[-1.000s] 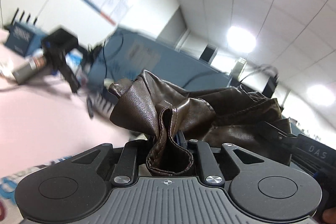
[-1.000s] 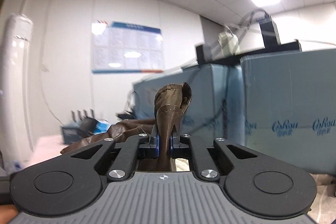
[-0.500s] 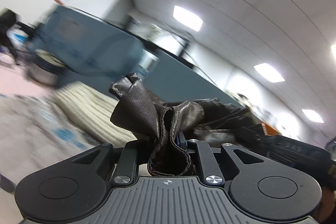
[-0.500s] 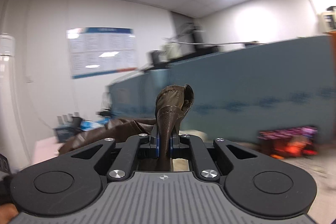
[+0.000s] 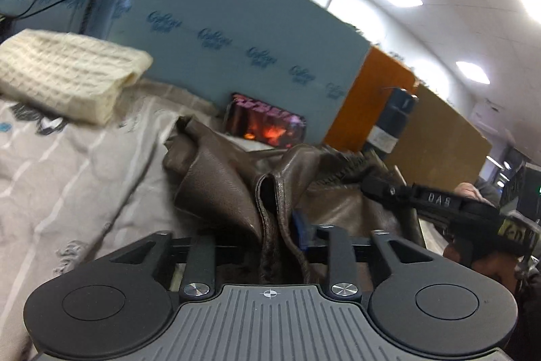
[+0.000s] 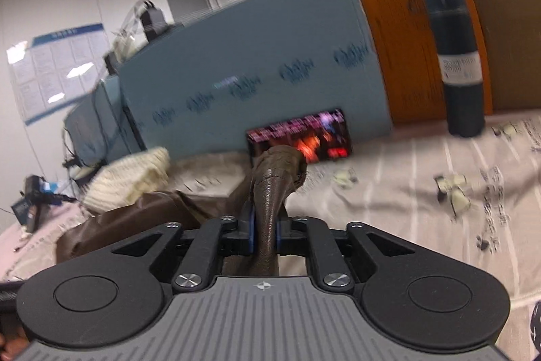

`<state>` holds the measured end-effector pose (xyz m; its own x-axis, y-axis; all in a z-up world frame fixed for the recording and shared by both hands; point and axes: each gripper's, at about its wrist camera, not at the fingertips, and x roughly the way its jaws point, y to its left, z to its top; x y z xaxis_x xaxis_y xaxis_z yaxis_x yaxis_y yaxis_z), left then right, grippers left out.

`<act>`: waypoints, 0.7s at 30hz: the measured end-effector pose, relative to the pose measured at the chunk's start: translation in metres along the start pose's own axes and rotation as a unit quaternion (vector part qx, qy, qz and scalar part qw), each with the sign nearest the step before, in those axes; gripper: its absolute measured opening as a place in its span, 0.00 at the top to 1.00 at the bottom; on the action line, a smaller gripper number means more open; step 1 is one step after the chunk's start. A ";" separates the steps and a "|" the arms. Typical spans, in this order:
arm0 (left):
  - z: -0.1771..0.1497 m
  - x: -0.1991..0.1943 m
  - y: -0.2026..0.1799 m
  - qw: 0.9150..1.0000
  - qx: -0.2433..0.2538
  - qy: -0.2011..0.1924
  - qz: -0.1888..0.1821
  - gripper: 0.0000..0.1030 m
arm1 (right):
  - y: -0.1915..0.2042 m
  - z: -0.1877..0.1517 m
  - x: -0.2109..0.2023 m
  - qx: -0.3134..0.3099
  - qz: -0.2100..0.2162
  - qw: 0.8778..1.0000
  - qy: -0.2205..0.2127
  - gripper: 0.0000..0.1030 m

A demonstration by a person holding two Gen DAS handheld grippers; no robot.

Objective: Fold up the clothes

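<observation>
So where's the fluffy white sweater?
In the left wrist view the sweater lies folded at the upper left on the striped sheet, against the blue boxes, left of the brown jacket.

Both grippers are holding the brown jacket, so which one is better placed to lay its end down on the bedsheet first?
Right, probably. The right gripper pinches a thin fold of the jacket over bare bedsheet. The left gripper holds a thicker bunch, close to the cream knit.
</observation>
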<state>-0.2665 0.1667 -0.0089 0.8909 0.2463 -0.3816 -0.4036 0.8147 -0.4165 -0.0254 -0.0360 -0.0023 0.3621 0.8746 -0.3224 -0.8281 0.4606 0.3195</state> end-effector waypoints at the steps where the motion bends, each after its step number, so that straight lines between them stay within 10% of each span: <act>1: 0.000 -0.002 0.003 1.000 -0.006 0.005 0.012 0.40 | 0.000 -0.002 0.002 -0.006 -0.010 1.000 0.005 0.83; 7: 0.000 -0.027 0.027 0.995 -0.042 -0.015 0.087 0.19 | 0.002 -0.003 -0.017 -0.027 -0.062 0.997 -0.033 0.38; 11: 0.007 -0.045 0.045 0.990 -0.068 -0.051 0.114 0.15 | 0.023 -0.005 -0.031 -0.066 0.031 0.997 -0.032 0.18; 15: 0.013 -0.047 0.052 0.989 -0.064 -0.054 0.122 0.15 | 0.059 -0.022 -0.035 -0.139 0.173 0.975 0.022 0.13; 21: 0.014 -0.033 0.054 0.992 -0.057 -0.021 0.108 0.14 | 0.108 -0.051 -0.019 -0.239 0.178 0.951 0.086 0.13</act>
<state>-0.3144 0.2096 -0.0074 0.7883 0.4320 -0.4382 -0.6044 0.6771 -0.4199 -0.1436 -0.0105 -0.0075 -0.0190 0.9056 -0.4236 -0.9998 -0.0177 0.0070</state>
